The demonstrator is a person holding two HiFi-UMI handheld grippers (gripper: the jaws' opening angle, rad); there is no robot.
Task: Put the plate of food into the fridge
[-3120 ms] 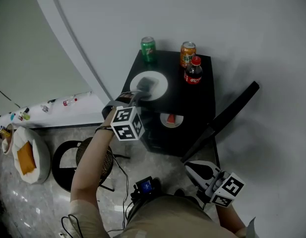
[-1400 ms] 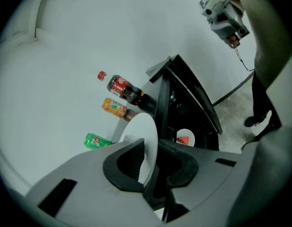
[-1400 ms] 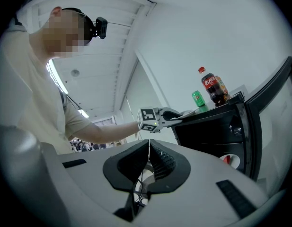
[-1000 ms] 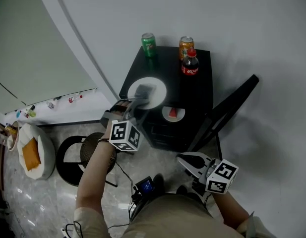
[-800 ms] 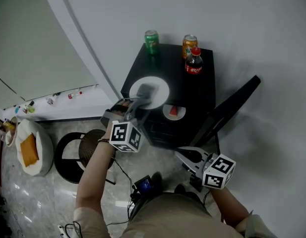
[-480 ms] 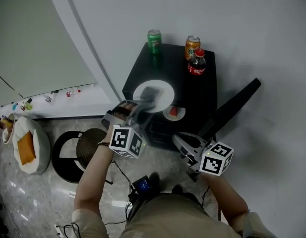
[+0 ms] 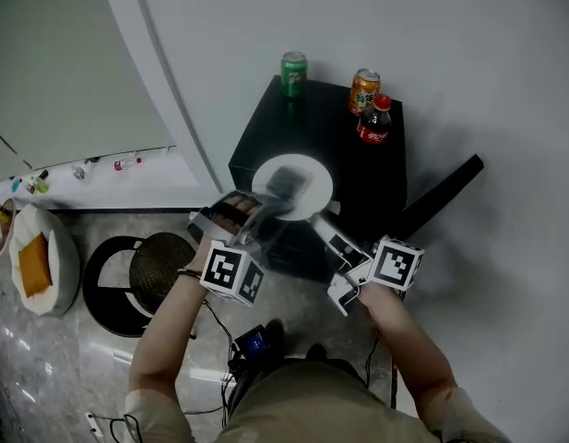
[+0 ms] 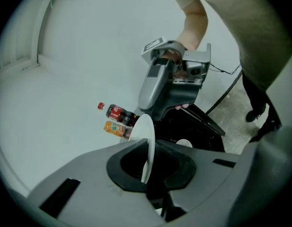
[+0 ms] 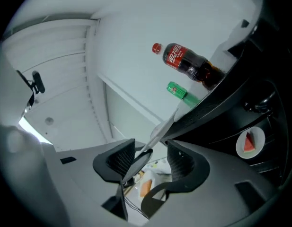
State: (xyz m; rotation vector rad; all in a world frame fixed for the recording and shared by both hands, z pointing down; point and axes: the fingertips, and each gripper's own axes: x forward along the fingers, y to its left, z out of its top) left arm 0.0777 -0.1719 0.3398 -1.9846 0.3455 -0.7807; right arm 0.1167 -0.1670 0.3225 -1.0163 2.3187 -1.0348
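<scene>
Left gripper [image 7: 277, 192] [image 8: 146, 161]: your left gripper's jaws are drawn together on the rim of the round white plate [image 7: 309, 168] [image 8: 145, 135]. In its own view the plate stands edge-on between them.
Right gripper [image 7: 319, 221] [image 9: 149, 156]: you hold it at the plate's near right edge. Its jaws are opening, with the plate's rim [image 9: 161, 128] running between them. No firm press on the rim shows.
Plate, position: it is carried just above the front of the low black fridge [image 7: 358, 169], over the top's near left part. What lies on it cannot be made out.
Fridge door [image 7: 441, 197]: swung open to your right.
Fridge interior: a small white plate [image 9: 250, 144] bearing a red wedge rests on a shelf.
Fridge top, rear: a green can [image 7: 293, 65] [image 9: 180, 90] stands at the back left. An orange can [image 7: 363, 90] [image 8: 115, 129] stands at the back right.
Dark cola bottle [image 7: 373, 123] [image 8: 116, 112] [image 9: 189, 63]: red-capped, just beside the orange can on its near side.
</scene>
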